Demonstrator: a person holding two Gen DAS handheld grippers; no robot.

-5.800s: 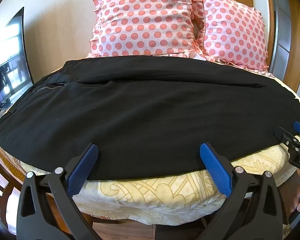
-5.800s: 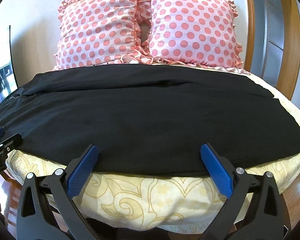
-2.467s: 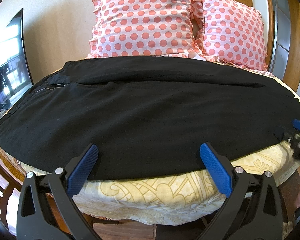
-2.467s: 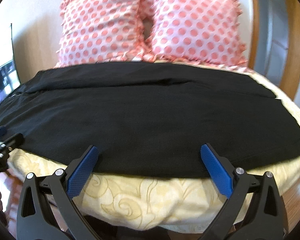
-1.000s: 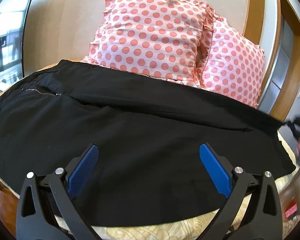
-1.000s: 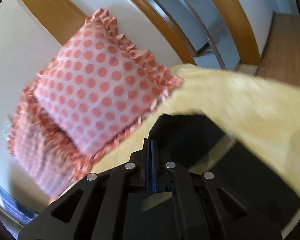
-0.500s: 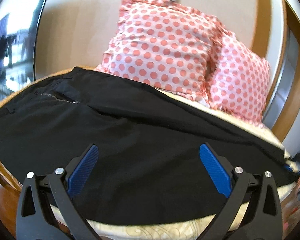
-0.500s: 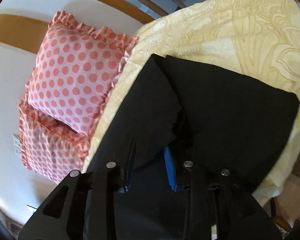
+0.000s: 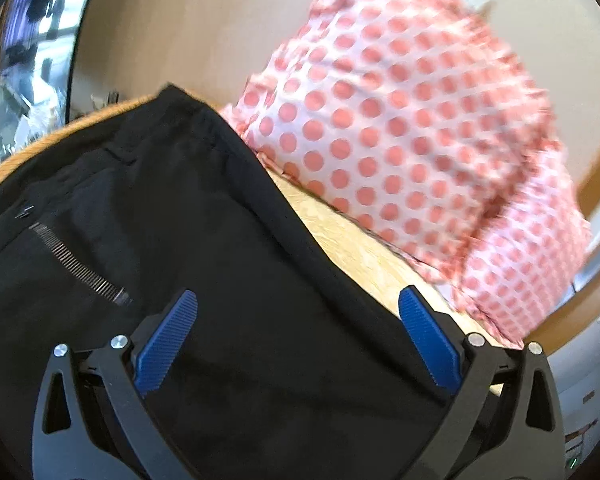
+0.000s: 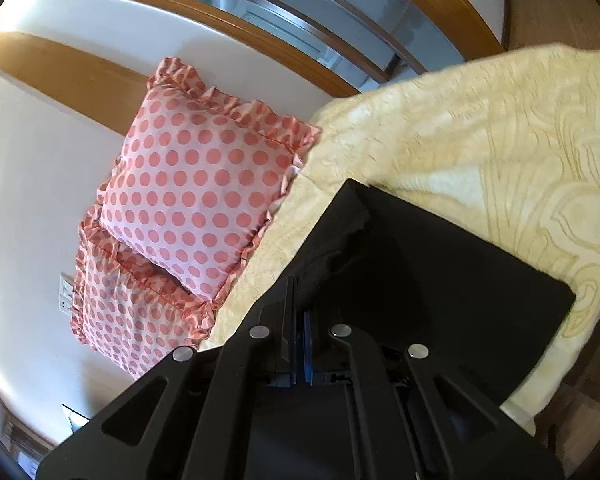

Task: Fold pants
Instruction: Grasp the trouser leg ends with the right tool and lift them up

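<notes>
Black pants [image 9: 228, 264] lie spread flat on the bed, zipper showing; one leg end [image 10: 440, 264] seems slightly lifted.

We see the pants [image 9: 228, 264] lying flat on the bed [image 10: 500, 168], two pillows [image 10: 196, 192] behind them against the wall [image 10: 32, 208]. Our left gripper [image 9: 296, 336] hangs over the waist end, our right gripper [image 10: 300, 344] at the leg end.

A bed [image 10: 500, 152] in a cream patterned cover carries black pants [image 9: 228, 280], spread flat, and two pink dotted pillows [image 10: 196, 188] at its head, seemingly propped against the wall.
</notes>
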